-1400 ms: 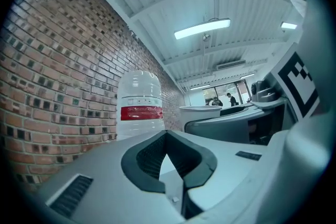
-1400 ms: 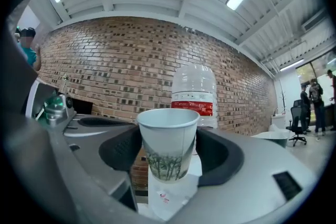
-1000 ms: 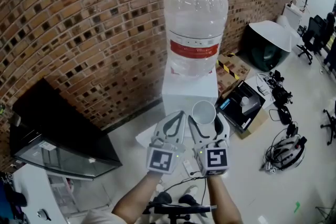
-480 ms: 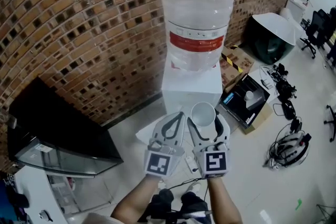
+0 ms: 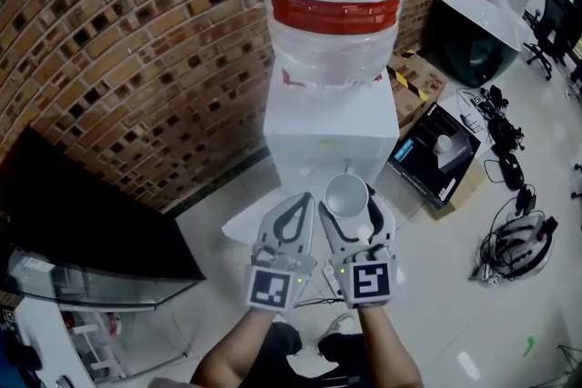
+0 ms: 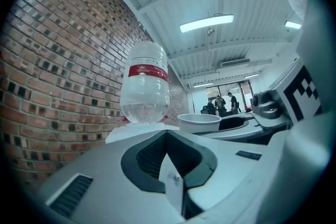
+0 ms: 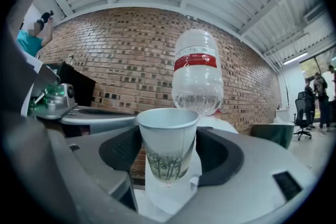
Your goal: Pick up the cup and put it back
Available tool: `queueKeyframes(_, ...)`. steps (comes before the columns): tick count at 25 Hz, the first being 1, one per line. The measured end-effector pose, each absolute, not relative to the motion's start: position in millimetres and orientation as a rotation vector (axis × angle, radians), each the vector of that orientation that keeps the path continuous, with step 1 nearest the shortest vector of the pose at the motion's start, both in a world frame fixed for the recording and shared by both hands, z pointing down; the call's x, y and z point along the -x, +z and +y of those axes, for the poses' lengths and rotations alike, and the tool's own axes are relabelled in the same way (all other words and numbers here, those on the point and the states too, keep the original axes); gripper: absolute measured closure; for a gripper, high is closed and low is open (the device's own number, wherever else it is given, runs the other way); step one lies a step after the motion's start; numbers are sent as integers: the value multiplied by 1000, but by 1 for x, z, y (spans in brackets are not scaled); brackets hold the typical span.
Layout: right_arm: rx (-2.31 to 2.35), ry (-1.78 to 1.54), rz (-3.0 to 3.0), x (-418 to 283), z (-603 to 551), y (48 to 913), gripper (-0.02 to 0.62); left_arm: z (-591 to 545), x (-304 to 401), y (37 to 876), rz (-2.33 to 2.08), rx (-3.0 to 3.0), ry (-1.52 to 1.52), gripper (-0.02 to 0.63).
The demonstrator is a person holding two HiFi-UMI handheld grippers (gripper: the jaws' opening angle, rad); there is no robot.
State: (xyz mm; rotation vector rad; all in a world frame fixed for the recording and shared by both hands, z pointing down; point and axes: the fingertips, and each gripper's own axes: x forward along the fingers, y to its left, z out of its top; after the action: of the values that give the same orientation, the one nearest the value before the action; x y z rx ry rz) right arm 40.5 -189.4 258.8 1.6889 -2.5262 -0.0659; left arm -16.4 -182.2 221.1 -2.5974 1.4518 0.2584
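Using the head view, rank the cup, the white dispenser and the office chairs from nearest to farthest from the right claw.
1. cup: held between the jaws of the right claw.
2. white dispenser: just ahead of it.
3. office chairs: far off, upper right.

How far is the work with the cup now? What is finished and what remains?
Done: the cup is picked up. The right hand-held gripper is closed on its sides and holds it upright in the air, in front of the water dispenser.
In hand: the carry, by the right one alone. The left hand-held gripper is shut and empty.
Left: setting the cup back down and letting go.
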Motion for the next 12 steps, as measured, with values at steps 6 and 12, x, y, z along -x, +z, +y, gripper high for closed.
queueKeyframes(6,-1657,-61,-2529,-29,-202,356,264,-199,23,312,1454,2594,261,601)
queueKeyframes(12,-1645,-18,-2531,-23,-216,462,265,-215,26,413,1462,2600,239,601)
